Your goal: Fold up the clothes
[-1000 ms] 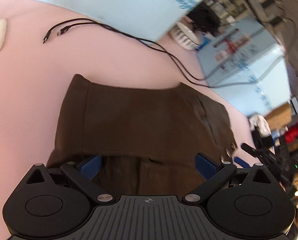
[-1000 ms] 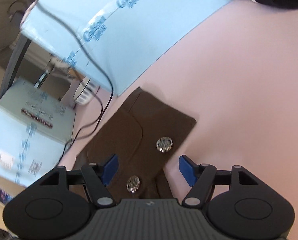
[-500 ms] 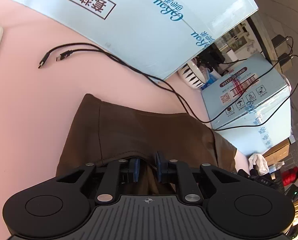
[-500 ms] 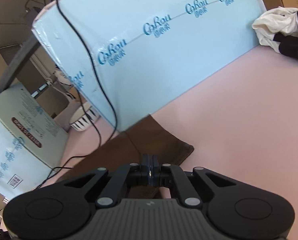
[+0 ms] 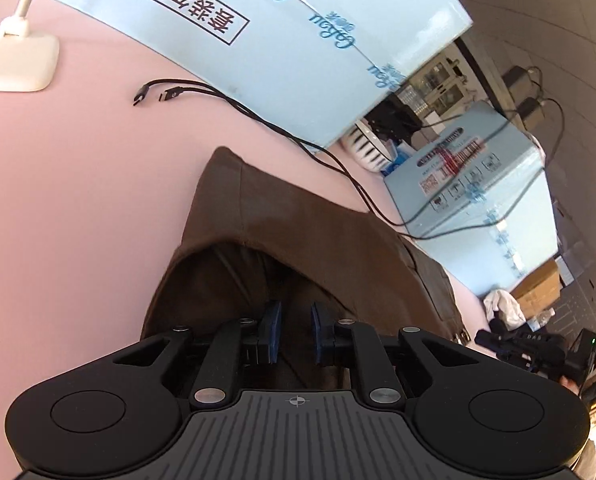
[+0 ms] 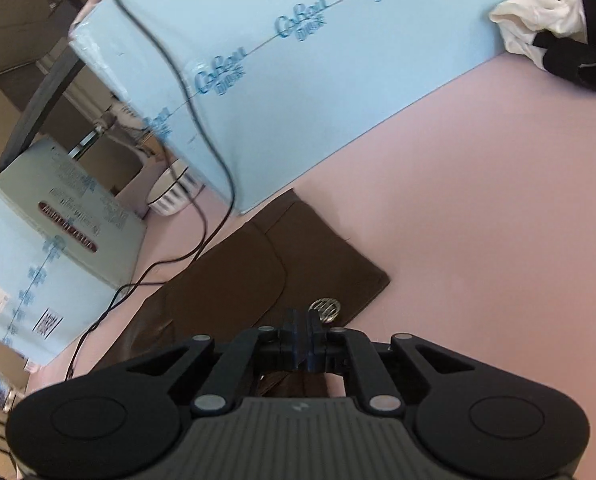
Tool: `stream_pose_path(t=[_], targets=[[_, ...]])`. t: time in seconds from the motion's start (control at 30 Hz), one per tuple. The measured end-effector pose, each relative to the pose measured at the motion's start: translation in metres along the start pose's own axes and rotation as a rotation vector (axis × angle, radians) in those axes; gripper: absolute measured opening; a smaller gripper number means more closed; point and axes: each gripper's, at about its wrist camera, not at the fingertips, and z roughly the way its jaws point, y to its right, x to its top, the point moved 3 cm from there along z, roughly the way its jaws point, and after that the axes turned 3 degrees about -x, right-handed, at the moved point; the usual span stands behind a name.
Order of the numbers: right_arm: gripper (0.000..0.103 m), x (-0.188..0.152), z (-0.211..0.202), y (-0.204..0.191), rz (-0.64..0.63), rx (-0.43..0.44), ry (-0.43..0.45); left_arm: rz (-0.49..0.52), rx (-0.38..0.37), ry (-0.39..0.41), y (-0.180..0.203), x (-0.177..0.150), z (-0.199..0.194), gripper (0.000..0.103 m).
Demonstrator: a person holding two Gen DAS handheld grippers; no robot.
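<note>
A dark brown garment (image 5: 298,232) lies on the pink table (image 5: 78,200). My left gripper (image 5: 294,332) is shut on a pinch of its near edge, and the cloth rises in a hollow fold up to the blue pads. In the right wrist view the same garment (image 6: 234,280) shows a flap pocket and a metal button (image 6: 325,309). My right gripper (image 6: 303,336) sits just behind that button. Its pads are almost together on a thin edge of brown cloth, and the jaws are opening slightly.
A long light-blue box (image 5: 258,52) lines the table's far side, with black cables (image 5: 258,120) running in front of it. A white lamp base (image 5: 16,60) stands at the far left. A white and black clothes pile (image 6: 550,28) lies at the far right.
Both grippers went from wide open over the garment to closed on its near edge. The left one has since raised the cloth into a fold, and both views tilted upward.
</note>
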Motion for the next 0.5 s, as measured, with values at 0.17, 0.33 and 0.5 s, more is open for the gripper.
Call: stream_pose_path(t=[0.17,0.33,0.5], targets=[[0.015,-0.031,-0.017,-0.026,-0.151,0.034,-0.040,0.059,-0.001,0.041,0.002,-0.018,-0.018,0.016],[0.031,-0.063,-0.025,-0.049,-0.239,0.127,-0.140,-0.033,0.009,0.028,-0.004,-0.018,-0.034,0.018],[0.077,-0.107,-0.046,-0.097,-0.455,0.279,-0.202,-0.032,0.086,0.003,0.013,-0.007,-0.067,0.031]])
